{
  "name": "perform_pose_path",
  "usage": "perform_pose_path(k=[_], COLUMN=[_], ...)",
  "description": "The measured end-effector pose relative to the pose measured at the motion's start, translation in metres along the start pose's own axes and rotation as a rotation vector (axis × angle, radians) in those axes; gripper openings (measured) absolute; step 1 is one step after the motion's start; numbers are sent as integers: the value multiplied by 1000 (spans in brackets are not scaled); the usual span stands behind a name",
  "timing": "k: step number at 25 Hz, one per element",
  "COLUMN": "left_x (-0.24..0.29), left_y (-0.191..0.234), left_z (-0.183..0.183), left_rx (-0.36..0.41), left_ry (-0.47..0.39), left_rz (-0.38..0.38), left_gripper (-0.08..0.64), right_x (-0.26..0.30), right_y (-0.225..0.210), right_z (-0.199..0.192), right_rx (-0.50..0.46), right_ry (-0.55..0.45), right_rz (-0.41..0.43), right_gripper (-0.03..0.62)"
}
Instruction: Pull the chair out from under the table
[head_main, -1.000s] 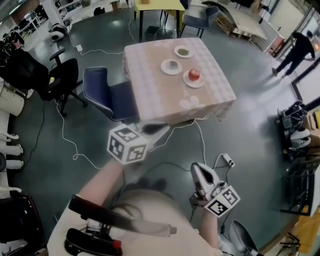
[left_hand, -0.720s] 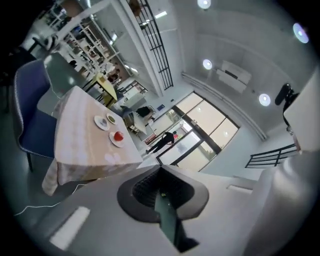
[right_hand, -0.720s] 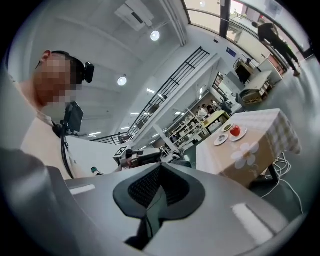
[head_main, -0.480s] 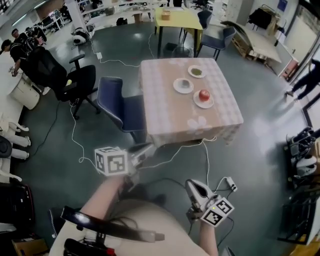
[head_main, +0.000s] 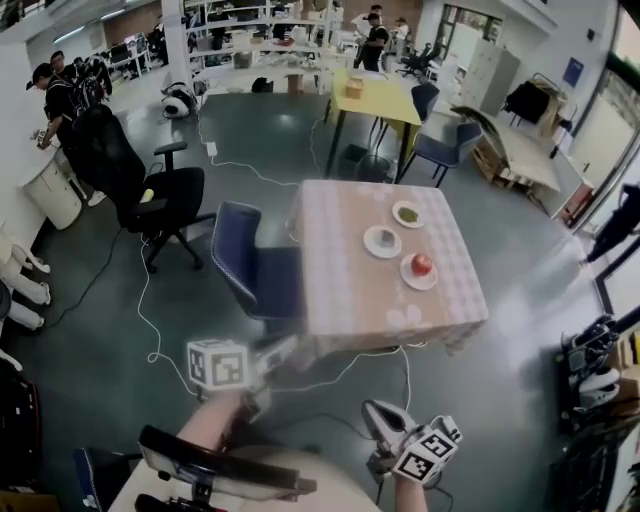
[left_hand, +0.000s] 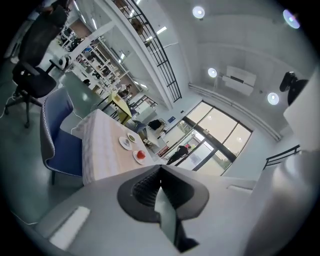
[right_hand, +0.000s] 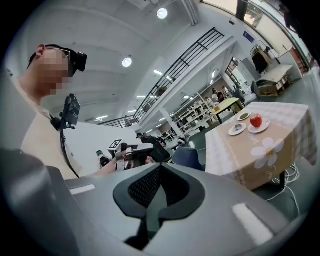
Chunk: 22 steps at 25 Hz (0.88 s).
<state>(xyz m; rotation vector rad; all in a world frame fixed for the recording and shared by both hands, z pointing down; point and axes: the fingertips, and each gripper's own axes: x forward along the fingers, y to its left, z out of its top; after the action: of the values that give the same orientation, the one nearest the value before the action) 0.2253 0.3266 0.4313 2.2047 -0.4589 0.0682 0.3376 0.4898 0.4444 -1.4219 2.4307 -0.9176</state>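
Observation:
A blue chair stands with its seat pushed under the left side of a square table covered by a pale checked cloth. The left gripper view also has this chair and table. My left gripper is shut and empty, in front of the table's near left corner and apart from the chair. Lower right, my right gripper is shut and empty too, well short of the table. From the right gripper view I see the table and chair ahead.
Three plates sit on the table, one with a red apple. A black office chair stands left of the blue chair. Cables trail over the floor near it. A yellow table and people are farther back.
The table and chair now sit farther away and higher in the head view. My left gripper moved left and rolled; the right gripper dropped lower in the picture. Both stayed shut.

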Motion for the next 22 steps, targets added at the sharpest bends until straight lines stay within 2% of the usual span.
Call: perform_pose_path(k=[4,8,15,22], left_x=[-30,-56,-93,-138], left_y=[53,102,174,234], left_z=[34,77,143,160], left_rx=[2,-9,-44,-83], left_ry=[-4,-16,-27,-41], left_rz=[-14,-37,-20,62], left_gripper=[-2,-2,-2,-2], right_x=[73,144,253,320], right_y=[20,38,69,89], right_z=[2,18,34,26], right_rx=[-31,-76,-93,-77], right_ry=[10,-32,-15,34], right_rz=[3,-23,18,32], right_gripper=[12,14,14,14])
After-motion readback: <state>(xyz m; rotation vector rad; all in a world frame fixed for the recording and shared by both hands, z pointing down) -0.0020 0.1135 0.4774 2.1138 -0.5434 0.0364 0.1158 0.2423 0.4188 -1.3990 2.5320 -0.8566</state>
